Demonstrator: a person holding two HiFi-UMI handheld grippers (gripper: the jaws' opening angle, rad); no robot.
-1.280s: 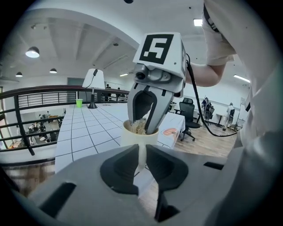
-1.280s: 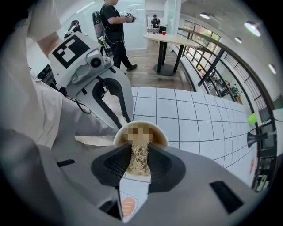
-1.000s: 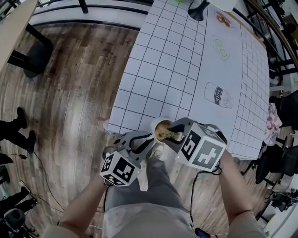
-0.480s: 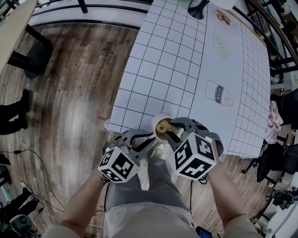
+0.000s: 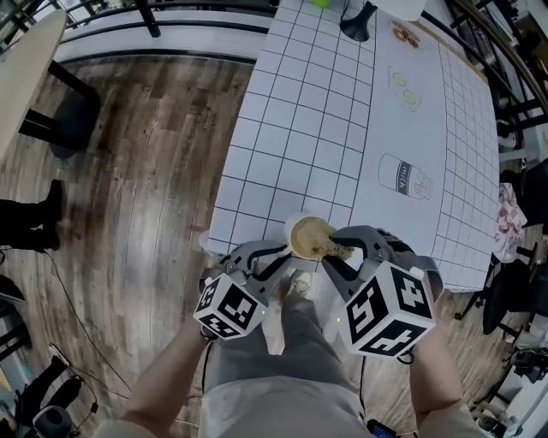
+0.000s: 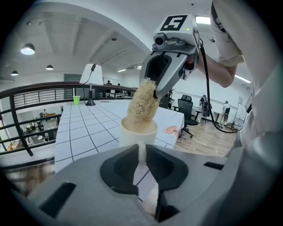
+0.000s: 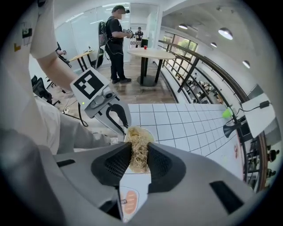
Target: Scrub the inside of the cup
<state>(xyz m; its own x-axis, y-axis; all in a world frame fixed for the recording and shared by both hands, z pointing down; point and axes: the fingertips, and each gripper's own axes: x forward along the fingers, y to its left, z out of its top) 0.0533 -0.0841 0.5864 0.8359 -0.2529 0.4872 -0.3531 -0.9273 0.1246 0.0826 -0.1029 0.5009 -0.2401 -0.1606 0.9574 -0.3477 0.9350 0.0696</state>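
A white cup [image 5: 294,229] stands at the near edge of the checked table [image 5: 342,111]. My left gripper [image 5: 274,257] is shut on the cup's thin handle [image 6: 142,152], seen between its jaws in the left gripper view. My right gripper [image 5: 339,249] is shut on a tan fibrous scrubber [image 5: 318,241], whose far end sits inside the cup. In the left gripper view the scrubber [image 6: 143,105] stands out of the cup [image 6: 138,134] and slants up to the right gripper [image 6: 167,73]. The right gripper view shows the scrubber [image 7: 139,152] squeezed between the pads, with the left gripper [image 7: 113,113] beyond.
The cloth carries printed pictures, among them a milk carton [image 5: 403,175]. A black lamp base [image 5: 358,23] stands at the table's far end and a small green cup [image 6: 77,99] near it. Wooden floor lies to the left. A person [image 7: 116,42] stands by a round table.
The right gripper has shifted right and toward me, with the scrubber still in the cup. The left gripper and the cup have stayed at the table's edge.
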